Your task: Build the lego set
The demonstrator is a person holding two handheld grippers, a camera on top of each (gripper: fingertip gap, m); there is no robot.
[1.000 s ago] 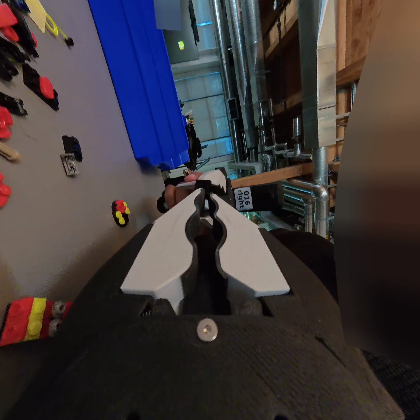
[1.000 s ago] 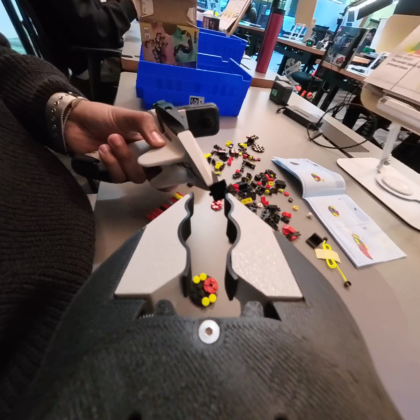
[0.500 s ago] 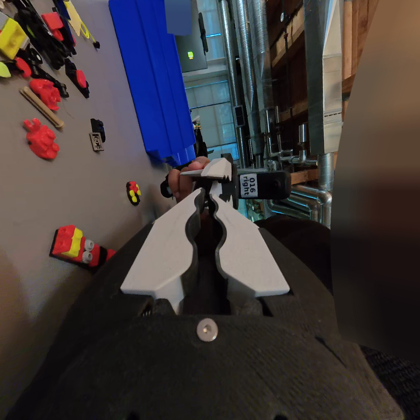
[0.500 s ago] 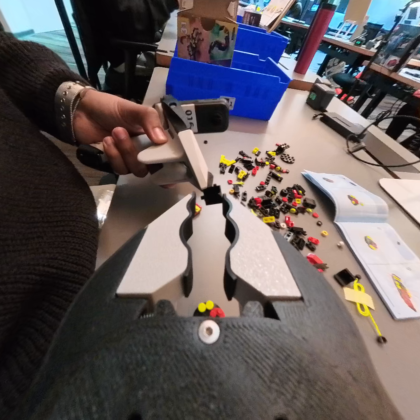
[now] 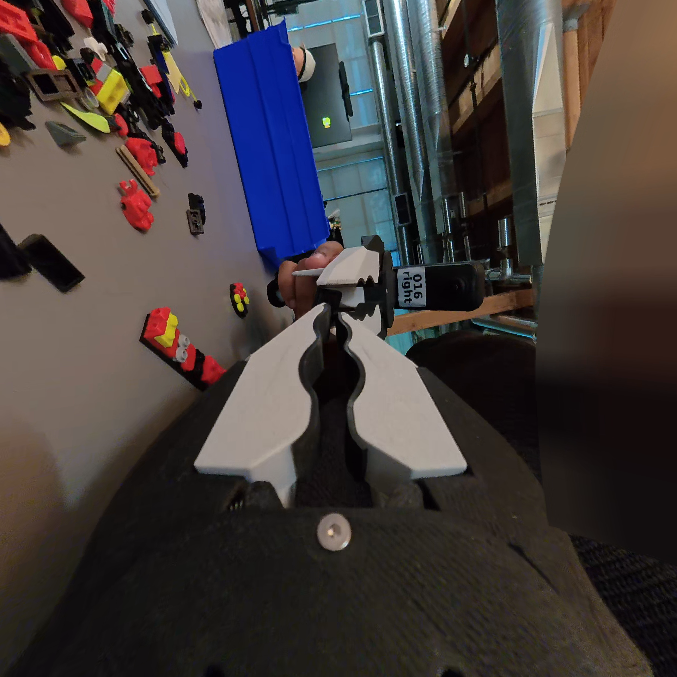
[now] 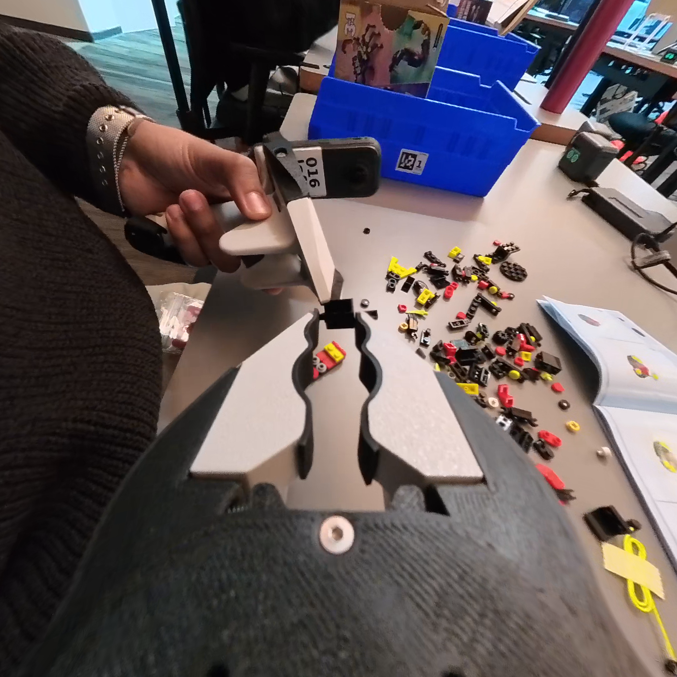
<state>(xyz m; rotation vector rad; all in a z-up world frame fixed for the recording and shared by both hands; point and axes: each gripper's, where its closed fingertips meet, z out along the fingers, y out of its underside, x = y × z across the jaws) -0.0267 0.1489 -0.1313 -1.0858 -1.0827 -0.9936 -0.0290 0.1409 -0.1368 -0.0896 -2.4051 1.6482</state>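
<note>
A small black brick [image 6: 339,313] sits between my right gripper's [image 6: 337,317] fingertips, which close on its two sides. My left gripper [image 5: 332,311], held by a hand, comes in from the left in the right wrist view [image 6: 329,293]. Its jaws are almost together and pinch the same black brick [image 5: 328,296] from above. Both grippers meet above the grey table [image 6: 421,227]. A partial build in red, yellow and black [image 6: 328,357] lies on the table under them and also shows in the left wrist view [image 5: 172,340].
Several loose black, red and yellow pieces [image 6: 476,348] lie to the right, next to an open instruction booklet [image 6: 622,366]. A blue bin [image 6: 421,146] stands behind. A round black piece with red and yellow studs [image 5: 240,298] lies near the build. A yellow cord [image 6: 637,575] lies front right. My left and right fingertips are right by each other.
Both grippers have moved together over the table, from above the round studded piece to above the red-yellow build. The right jaws have narrowed, and the black brick now sits between their tips.
</note>
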